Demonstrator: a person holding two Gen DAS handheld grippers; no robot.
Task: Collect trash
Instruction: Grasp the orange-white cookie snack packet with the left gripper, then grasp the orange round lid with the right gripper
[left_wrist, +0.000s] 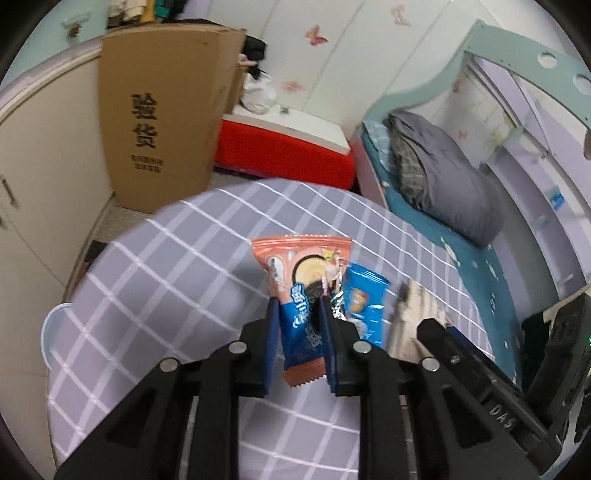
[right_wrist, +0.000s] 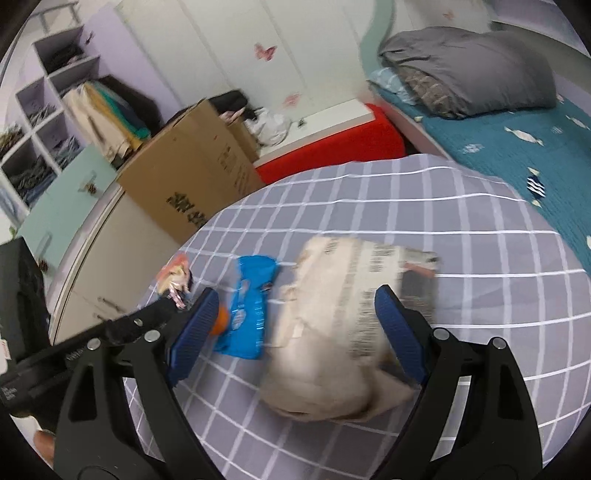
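My left gripper (left_wrist: 299, 306) is shut on a pink cookie wrapper (left_wrist: 301, 266), which stands upright between the blue pads above the checked tablecloth (left_wrist: 166, 258). A blue snack wrapper (left_wrist: 364, 299) lies just to its right. In the right wrist view the same blue wrapper (right_wrist: 251, 302) lies beside a crumpled printed paper (right_wrist: 340, 314). My right gripper (right_wrist: 297, 295) is open and wide, its fingers on either side of the paper and above it, not pressing on it. The pink wrapper (right_wrist: 175, 273) shows at the left.
A tall cardboard box (left_wrist: 159, 122) and a red box (left_wrist: 280, 151) stand beyond the table. A bed (left_wrist: 461, 258) with grey bedding runs along the right. A pale blue plastic rim (left_wrist: 55, 332) pokes out at the table's left edge.
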